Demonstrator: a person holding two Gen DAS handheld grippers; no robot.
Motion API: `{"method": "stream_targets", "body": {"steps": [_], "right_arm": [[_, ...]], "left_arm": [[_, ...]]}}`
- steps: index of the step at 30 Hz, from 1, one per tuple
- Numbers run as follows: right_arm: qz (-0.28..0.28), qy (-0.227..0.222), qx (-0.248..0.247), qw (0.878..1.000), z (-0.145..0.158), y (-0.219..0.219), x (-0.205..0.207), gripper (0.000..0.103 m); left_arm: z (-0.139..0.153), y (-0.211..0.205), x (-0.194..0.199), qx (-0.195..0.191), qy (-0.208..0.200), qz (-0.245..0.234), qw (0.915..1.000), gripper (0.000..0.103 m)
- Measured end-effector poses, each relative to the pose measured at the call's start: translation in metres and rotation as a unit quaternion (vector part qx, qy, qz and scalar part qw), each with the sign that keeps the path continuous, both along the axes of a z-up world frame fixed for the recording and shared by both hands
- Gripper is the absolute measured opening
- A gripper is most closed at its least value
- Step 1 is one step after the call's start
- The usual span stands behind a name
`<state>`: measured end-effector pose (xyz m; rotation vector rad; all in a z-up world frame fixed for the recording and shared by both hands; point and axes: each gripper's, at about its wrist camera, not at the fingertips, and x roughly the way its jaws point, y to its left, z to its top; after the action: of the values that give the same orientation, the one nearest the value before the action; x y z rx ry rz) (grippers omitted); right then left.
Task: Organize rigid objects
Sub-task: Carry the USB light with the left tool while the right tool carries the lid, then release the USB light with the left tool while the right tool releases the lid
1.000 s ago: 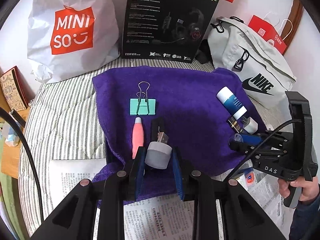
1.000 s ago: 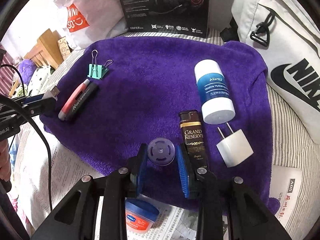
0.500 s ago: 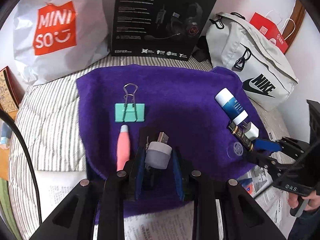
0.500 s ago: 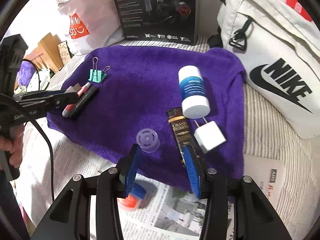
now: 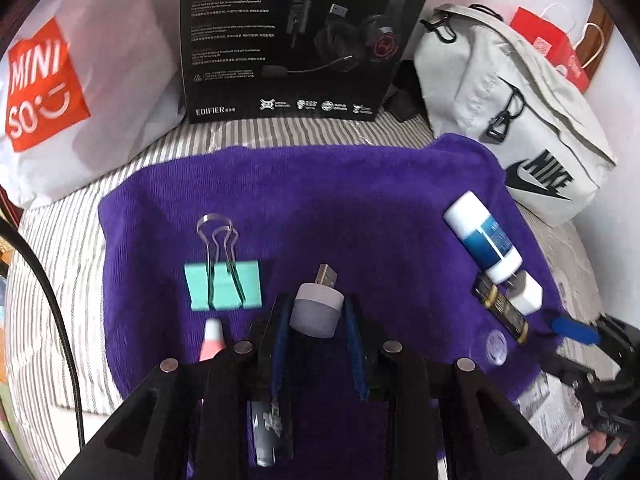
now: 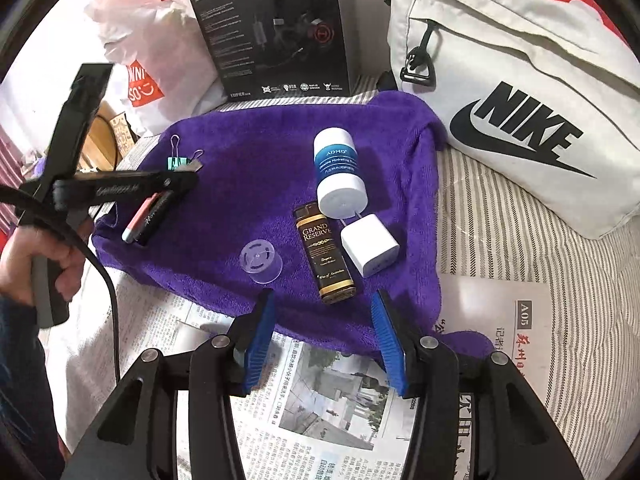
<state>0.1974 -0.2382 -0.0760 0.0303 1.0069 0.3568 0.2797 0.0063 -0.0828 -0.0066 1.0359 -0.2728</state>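
Left claw (image 5: 316,316) clamped on a small gray USB plug (image 5: 317,309), round and smooth, with a shiny metal tip sticking out front. Held just above a fuzzy purple towel (image 5: 320,200), spread on a striped bed (image 5: 60,248).

Just left of the plug, a mint green binder clip (image 5: 223,285) with thin wire loops, lying flat. Below it, a pink pen (image 5: 212,338), only the pointed end showing, the rest hidden behind the claw. A dark thing lying beside the pen in the right view, hard to make out.

Right claw (image 6: 322,340) wide apart, holding nothing, hanging over the towel's near edge and a crinkly newspaper (image 6: 320,420).

Ahead of it on the towel, 4 things close together:
- a clear plastic cap (image 6: 260,261), round, hard to see through.
- a dark flat lighter (image 6: 326,254) with gold letters.
- a white square charger (image 6: 370,245), its prongs touching the tube.
- a white and blue tube (image 6: 338,172), fat and round, lying on its side.

Behind the towel, a tall black headphone box (image 5: 296,36), a soft white plastic bag (image 5: 80,80) with orange print, and a pale cloth bag (image 6: 520,92) with big black letters. Red bags cut off at the top edge.
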Motion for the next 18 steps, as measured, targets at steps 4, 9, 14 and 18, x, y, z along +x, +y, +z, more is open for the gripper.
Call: {"method": "stream_targets", "body": {"steps": [4,9,14,18], "right_arm": [[0.002,-0.005,-0.006,1.000,0.001,0.001,-0.002,0.049],[0.003,-0.009,-0.001,1.000,0.001,-0.001,-0.005,0.049],[0.001,-0.007,-0.001,1.000,0.003,-0.001,-0.006,0.049],[-0.001,-0.006,0.007,1.000,0.006,-0.004,-0.009,0.049]], "left_arm": [[-0.003,-0.005,0.013,0.011,0.004,-0.004,0.9999,0.026],[-0.008,-0.004,0.024,0.025,0.008,0.005,0.9996,0.026],[-0.010,-0.006,0.024,0.036,0.004,0.002,0.9993,0.026],[-0.010,-0.012,0.020,0.053,-0.002,-0.001,0.9986,0.033]]}}
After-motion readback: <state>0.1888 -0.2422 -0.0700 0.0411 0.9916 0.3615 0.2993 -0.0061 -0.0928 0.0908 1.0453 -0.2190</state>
